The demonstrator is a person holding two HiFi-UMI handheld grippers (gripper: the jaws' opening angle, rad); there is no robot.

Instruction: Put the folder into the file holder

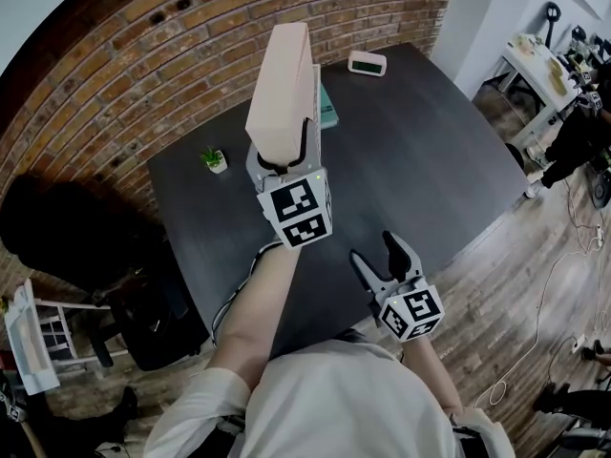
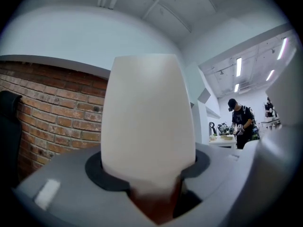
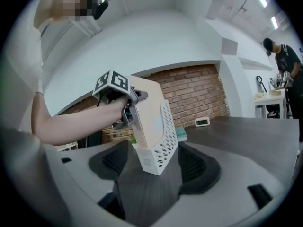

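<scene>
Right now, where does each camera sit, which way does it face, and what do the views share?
Head view: on the person's head, looking steeply down at the dark table; forearms, left gripper, right gripper show.
Left gripper view: on the left gripper, looking along its jaws at the folder they clamp; only jaws show.
Right gripper view: on the right gripper, facing the file holder; left forearm shows.
Shared: all three show the folder.
</scene>
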